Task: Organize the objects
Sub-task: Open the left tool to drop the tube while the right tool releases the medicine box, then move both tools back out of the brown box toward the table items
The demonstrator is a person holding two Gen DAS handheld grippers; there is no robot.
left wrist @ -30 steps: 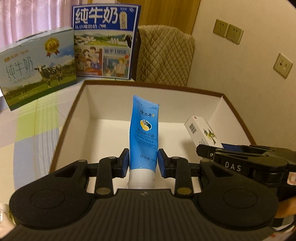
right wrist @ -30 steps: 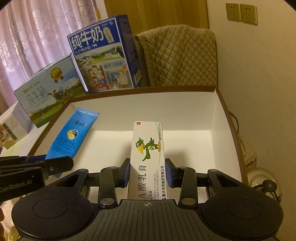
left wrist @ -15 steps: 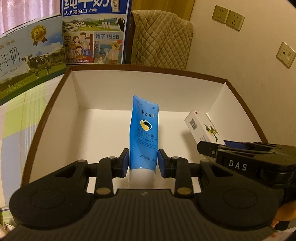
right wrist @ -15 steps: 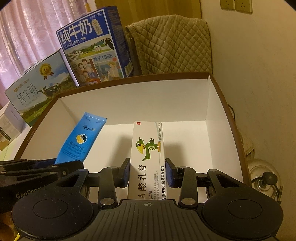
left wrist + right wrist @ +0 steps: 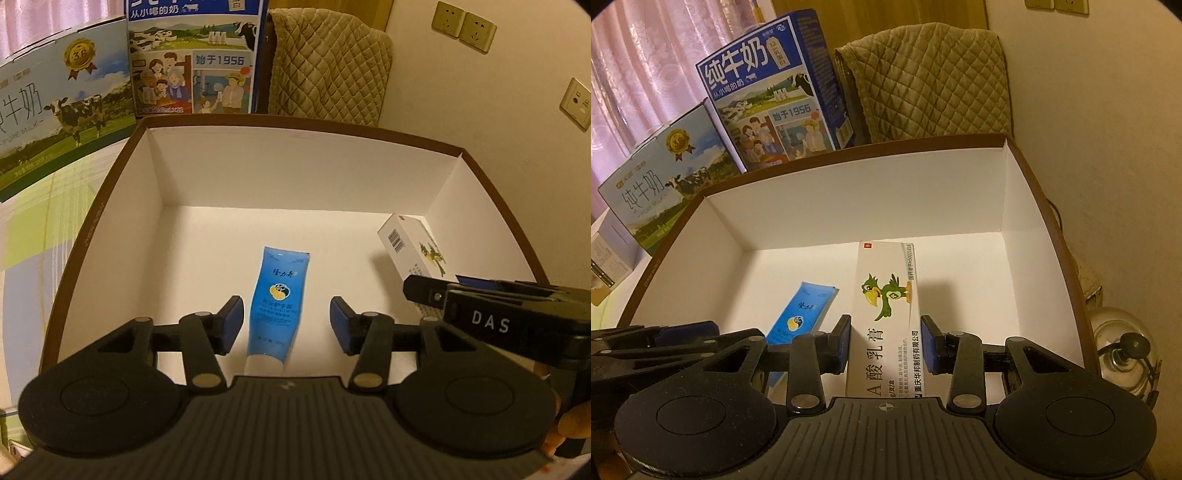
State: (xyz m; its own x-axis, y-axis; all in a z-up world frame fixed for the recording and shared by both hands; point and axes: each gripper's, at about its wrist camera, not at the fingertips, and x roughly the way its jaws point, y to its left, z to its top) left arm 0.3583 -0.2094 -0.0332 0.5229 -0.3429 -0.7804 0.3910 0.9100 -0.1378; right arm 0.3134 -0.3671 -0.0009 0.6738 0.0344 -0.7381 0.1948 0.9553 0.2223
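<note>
Left wrist view, left gripper (image 5: 286,325) fingers spread around blue tube (image 5: 277,308), right gripper (image 5: 884,345) seemingly pinching ointment carton (image 5: 886,317).

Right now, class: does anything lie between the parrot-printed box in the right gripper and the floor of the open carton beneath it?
Nothing visible does. The white ointment box hangs over bare carton floor; the blue tube lies off to its left, apart.

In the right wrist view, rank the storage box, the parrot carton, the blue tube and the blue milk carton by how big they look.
1. Storage box
2. Blue milk carton
3. Parrot carton, though nearness to the camera inflates it
4. Blue tube, partly hidden by the gripper
</note>
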